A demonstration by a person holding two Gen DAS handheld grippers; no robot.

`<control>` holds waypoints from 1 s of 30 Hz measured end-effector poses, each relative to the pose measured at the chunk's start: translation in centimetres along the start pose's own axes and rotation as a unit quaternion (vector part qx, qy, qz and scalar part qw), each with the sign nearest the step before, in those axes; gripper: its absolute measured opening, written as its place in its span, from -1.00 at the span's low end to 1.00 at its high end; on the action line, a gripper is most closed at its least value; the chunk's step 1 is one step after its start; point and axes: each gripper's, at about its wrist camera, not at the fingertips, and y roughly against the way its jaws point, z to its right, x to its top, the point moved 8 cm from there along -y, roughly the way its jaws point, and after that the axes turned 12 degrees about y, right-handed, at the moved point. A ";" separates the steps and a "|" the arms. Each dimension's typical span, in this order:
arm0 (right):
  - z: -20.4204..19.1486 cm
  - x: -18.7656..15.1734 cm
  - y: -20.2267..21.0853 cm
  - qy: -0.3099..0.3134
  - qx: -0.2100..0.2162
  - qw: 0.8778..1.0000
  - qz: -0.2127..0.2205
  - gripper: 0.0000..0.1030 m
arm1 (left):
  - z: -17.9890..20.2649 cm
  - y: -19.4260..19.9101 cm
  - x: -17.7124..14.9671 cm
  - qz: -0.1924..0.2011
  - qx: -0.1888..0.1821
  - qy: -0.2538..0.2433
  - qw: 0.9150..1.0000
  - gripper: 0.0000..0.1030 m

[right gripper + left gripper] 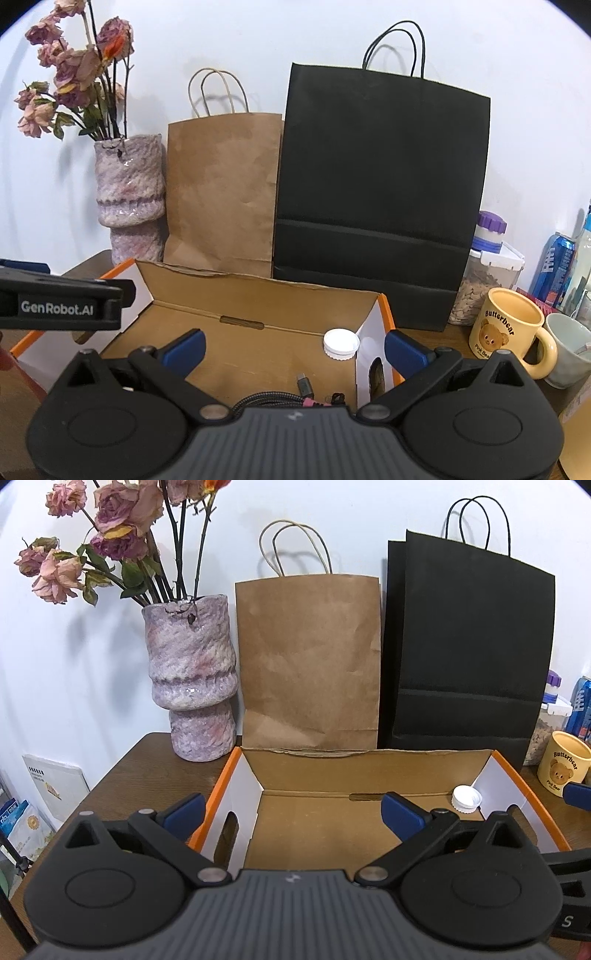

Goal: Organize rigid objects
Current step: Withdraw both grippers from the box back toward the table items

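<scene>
Left hand-held gripper (pixel 293 814) spread wide, empty, above cardboard box (pixel 369 771) on counter (pixel 147 771), right hand-held gripper (pixel 294 349) likewise open, white cap (pixel 341 344) in box's far right corner, braided cable (pixel 273 398), seemingly, nearer.

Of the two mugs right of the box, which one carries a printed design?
The yellow mug nearer the cardboard box, with a bear picture and "Butterbear" lettering. The pale grey-white mug beside it, further right, shows a plain side.

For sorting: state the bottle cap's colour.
White cap, lying inside the cardboard box; clearest in the right wrist view.
</scene>
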 end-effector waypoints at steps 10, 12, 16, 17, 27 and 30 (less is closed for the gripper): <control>-0.2 0.3 2.6 0.011 -0.002 1.000 0.017 1.00 | -0.2 2.5 0.3 0.008 -0.011 -0.001 1.000 1.00; -0.2 0.2 3.0 0.012 -0.002 1.000 0.018 1.00 | -0.3 3.0 0.2 0.008 -0.013 -0.001 1.000 1.00; -0.2 -0.2 4.0 0.012 -0.003 1.000 0.019 1.00 | -0.6 4.2 -0.1 0.010 -0.016 -0.001 1.000 1.00; -0.2 -0.3 4.3 0.013 -0.003 1.000 0.020 1.00 | -0.6 4.4 -0.1 0.011 -0.017 0.000 1.000 1.00; -0.2 -1.3 7.0 0.013 -0.003 1.000 0.024 1.00 | -1.2 6.5 -0.7 0.012 -0.020 0.003 1.000 1.00; -0.3 -1.5 7.4 0.012 -0.003 1.000 0.024 1.00 | -1.4 7.3 -0.9 0.013 -0.019 0.003 1.000 1.00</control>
